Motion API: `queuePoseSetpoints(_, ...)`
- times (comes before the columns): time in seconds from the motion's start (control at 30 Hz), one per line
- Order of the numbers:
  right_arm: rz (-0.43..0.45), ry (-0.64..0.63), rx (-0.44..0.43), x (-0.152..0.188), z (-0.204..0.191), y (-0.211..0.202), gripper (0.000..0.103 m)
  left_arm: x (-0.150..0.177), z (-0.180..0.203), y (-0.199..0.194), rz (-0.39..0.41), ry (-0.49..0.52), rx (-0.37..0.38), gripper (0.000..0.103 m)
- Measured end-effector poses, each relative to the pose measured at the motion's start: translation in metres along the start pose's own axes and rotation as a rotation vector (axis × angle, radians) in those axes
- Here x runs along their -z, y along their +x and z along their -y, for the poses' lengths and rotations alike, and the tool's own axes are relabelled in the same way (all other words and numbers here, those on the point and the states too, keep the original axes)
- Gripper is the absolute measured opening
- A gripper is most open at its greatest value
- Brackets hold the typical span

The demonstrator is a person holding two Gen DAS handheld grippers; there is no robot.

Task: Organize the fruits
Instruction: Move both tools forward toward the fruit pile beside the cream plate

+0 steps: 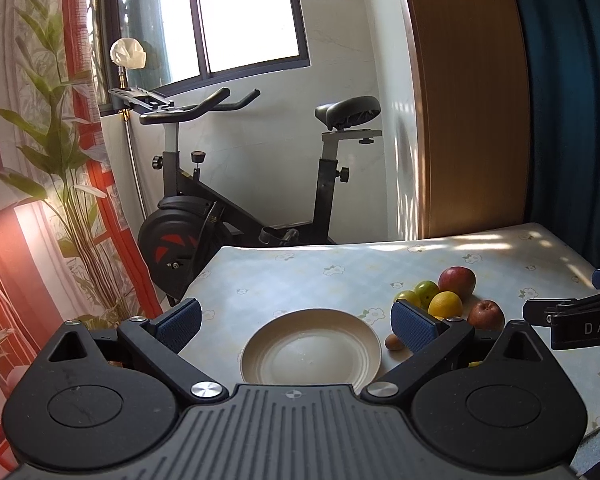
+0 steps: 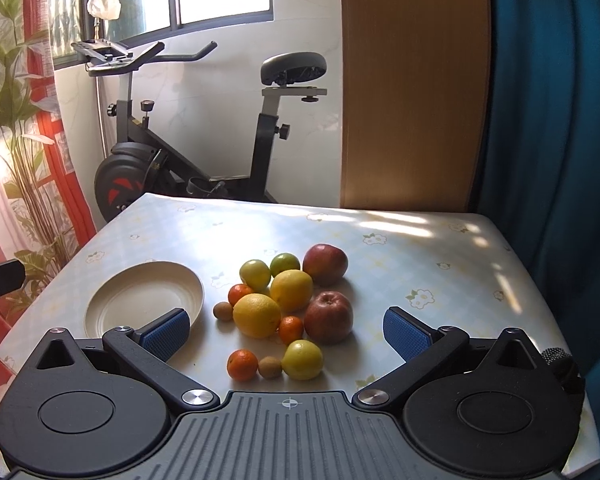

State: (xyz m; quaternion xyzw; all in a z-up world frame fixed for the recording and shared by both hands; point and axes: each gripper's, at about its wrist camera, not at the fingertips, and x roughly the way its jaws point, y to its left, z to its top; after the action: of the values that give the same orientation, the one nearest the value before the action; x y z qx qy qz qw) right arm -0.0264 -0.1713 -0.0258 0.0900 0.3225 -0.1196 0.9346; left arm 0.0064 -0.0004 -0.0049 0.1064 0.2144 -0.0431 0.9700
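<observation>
A cream plate (image 1: 312, 344) (image 2: 140, 296) lies empty on the flowered tablecloth. To its right sits a loose pile of fruit: two red apples (image 2: 327, 316) (image 2: 325, 264), two yellow oranges (image 2: 257, 315) (image 2: 291, 290), green-yellow fruits (image 2: 302, 359), small tangerines (image 2: 242, 365) and small brown fruits (image 2: 269, 367). My left gripper (image 1: 296, 322) hovers open over the plate, nothing between its blue pads. My right gripper (image 2: 286, 330) hangs open above the near side of the pile, holding nothing. In the left wrist view the pile (image 1: 446, 304) shows partly behind the right pad.
An exercise bike (image 1: 228, 208) stands past the table's far edge, under a window. A wooden panel (image 2: 412, 88) and a blue curtain (image 2: 548, 120) stand behind the table at right. A printed curtain with plants hangs at left. The right gripper's body (image 1: 580, 320) shows at the right edge.
</observation>
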Motion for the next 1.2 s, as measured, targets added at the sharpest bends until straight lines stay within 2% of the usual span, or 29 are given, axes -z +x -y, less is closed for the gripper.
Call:
queuePoseSetpoints(0.1, 0.014, 0.011, -0.004, 0.002, 0.013, 0.017, 0.103, -0.002, -0.001, 0.014, 0.008, 0.01, 0.018, 0.101)
queuePoseSetpoints(0.2, 0.06, -0.005, 0.032, 0.007, 0.024, 0.034, 0.103, -0.001, 0.008, 0.029, 0.039, 0.058, 0.023, 0.1)
queuePoseSetpoints(0.33, 0.051, -0.024, 0.073, 0.015, 0.033, 0.059, 0.103, -0.001, 0.022, 0.053, 0.049, 0.125, 0.046, 0.098)
queuePoseSetpoints(0.53, 0.027, -0.027, 0.073, 0.027, 0.041, 0.091, 0.103, 0.002, 0.021, 0.095, -0.011, 0.068, 0.083, 0.094)
queuePoseSetpoints(0.63, 0.009, -0.032, 0.035, 0.033, 0.044, 0.102, 0.103, 0.004, 0.016, 0.114, -0.061, 0.017, 0.161, 0.088)
queuePoseSetpoints(0.73, -0.026, -0.047, 0.023, 0.041, 0.042, 0.113, 0.103, 0.008, 0.013, 0.132, -0.107, -0.036, 0.241, 0.088)
queuePoseSetpoints(0.87, -0.055, -0.056, 0.007, 0.05, 0.04, 0.122, 0.103, 0.017, 0.015, 0.148, -0.125, -0.072, 0.289, 0.089)
queuePoseSetpoints(1.03, -0.042, -0.073, -0.033, 0.059, 0.04, 0.123, 0.103, 0.027, 0.021, 0.17, -0.2, -0.084, 0.255, 0.094)
queuePoseSetpoints(1.13, -0.048, -0.078, -0.064, 0.061, 0.041, 0.125, 0.103, 0.03, 0.024, 0.171, -0.198, -0.065, 0.235, 0.094)
queuePoseSetpoints(1.2, -0.059, -0.068, -0.087, 0.063, 0.044, 0.127, 0.103, 0.031, 0.025, 0.171, -0.196, -0.062, 0.263, 0.094)
